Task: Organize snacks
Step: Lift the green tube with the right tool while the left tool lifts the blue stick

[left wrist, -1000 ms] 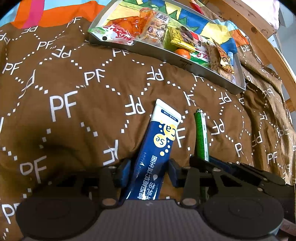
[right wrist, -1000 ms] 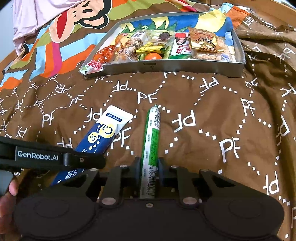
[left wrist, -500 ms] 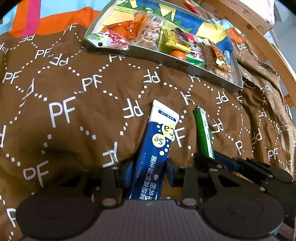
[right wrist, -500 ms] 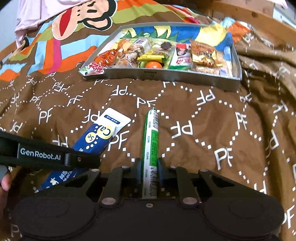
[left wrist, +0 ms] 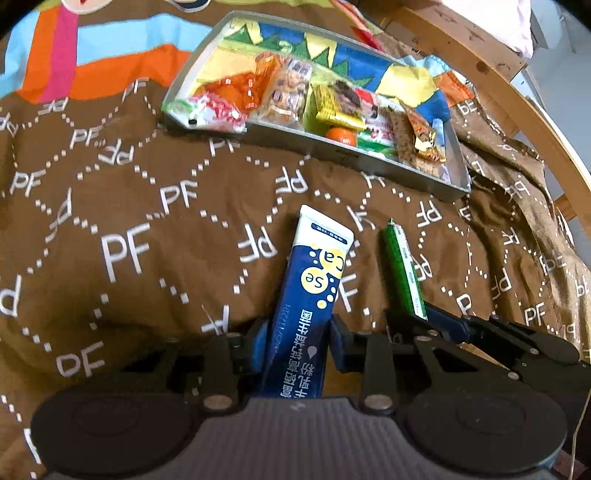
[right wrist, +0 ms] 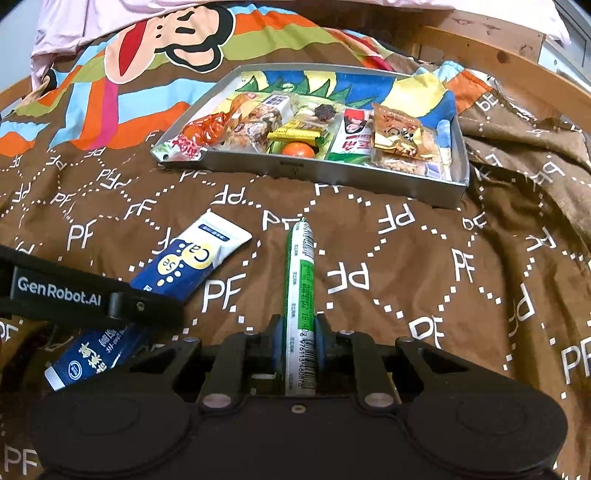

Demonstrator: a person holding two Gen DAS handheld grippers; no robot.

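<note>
Gripping the blue sachet (left wrist: 314,295), the left claw (left wrist: 297,345) hides its lower end; its jaws have just closed. The right claw (right wrist: 298,341) clamps the green stick (right wrist: 301,295) on the bedspread (right wrist: 406,258), short of the snack tray (right wrist: 369,177).

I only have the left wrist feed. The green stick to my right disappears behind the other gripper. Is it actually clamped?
Observer: Yes. In the right wrist view the right gripper has both pads pressed on the green stick, near its barcode end.
Operator: How does my blue sachet look from there?
Observer: The blue sachet sticks out past both sides of the left gripper's arm; its tail end lies nearer the camera, white edge showing.
Operator: Anything beyond the tray I can't see?
Observer: A cartoon monkey print on the blanket sits behind the tray.
</note>
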